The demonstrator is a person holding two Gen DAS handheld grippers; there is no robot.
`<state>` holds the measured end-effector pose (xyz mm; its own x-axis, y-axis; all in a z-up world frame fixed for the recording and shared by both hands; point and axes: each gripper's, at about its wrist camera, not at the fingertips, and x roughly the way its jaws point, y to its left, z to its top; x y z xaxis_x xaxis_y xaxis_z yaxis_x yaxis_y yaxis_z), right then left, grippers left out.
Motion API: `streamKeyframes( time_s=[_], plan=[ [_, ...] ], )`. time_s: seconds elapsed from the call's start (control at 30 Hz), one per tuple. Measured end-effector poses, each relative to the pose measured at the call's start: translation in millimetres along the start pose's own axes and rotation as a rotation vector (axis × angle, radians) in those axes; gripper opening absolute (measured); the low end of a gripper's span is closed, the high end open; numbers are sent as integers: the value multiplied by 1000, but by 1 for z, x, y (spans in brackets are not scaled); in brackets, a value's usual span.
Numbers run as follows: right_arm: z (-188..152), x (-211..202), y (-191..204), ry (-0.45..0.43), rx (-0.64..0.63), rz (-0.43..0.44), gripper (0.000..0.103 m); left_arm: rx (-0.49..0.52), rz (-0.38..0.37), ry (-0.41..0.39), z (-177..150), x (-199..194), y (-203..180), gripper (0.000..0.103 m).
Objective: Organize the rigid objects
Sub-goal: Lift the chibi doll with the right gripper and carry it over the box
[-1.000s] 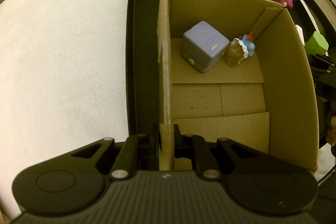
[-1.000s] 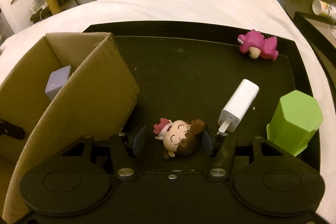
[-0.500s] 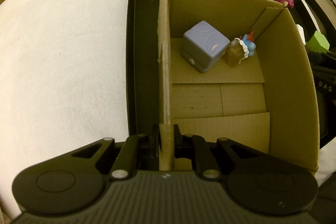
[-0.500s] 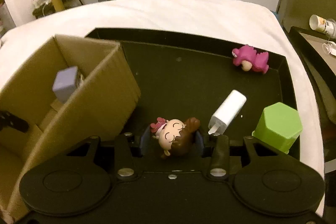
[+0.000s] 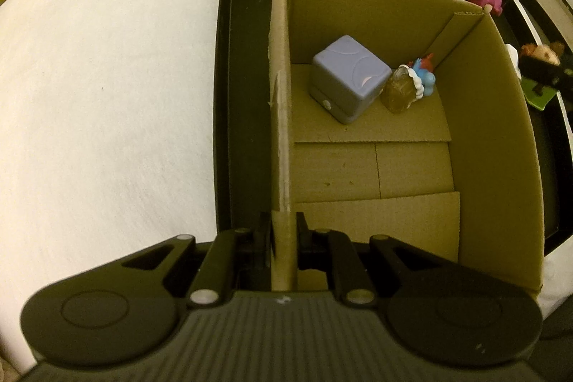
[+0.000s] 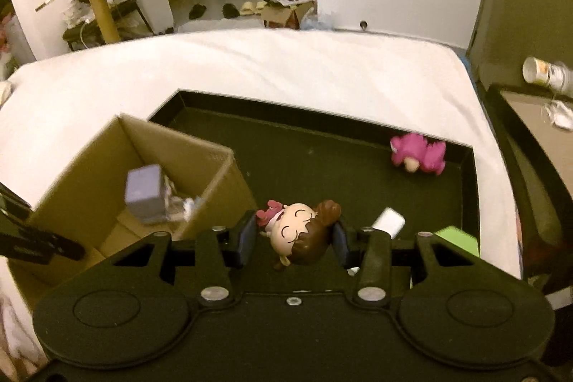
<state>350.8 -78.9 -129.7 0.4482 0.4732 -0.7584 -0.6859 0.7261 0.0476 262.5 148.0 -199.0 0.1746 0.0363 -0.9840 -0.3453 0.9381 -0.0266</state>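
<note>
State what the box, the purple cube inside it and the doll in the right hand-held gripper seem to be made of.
Cardboard box: brown corrugated board, matt; fluting shows on its cut edges.
Purple cube: probably moulded plastic, smooth, with a soft sheen on rounded corners.
Doll: likely painted plastic or vinyl, glossy highlights on its head.

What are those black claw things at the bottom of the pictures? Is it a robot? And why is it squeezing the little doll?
No robot: a person holds a two-finger grabber in each hand, with a camera on each looking along its fingers. That gives two pictures. The left gripper is pinched shut on the wall of the cardboard box, holding it steady. Inside sit a purple cube and a small blue figure. The right gripper has just closed on a brown-haired doll and holds it above the black tray. A pink toy, a white charger and a green block wait there.
</note>
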Motion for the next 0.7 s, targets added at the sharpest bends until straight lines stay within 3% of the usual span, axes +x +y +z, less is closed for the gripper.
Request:
streamKeyframes(
  time_s=[0.3,0.7],
  plan=[
    [24,-15,19,-54,-51,42,43,12,2,7,1,-1,-1,11],
    [43,-12,59,-62,-130,127,43,8,-15,3,1,0,5,11]
  ],
)
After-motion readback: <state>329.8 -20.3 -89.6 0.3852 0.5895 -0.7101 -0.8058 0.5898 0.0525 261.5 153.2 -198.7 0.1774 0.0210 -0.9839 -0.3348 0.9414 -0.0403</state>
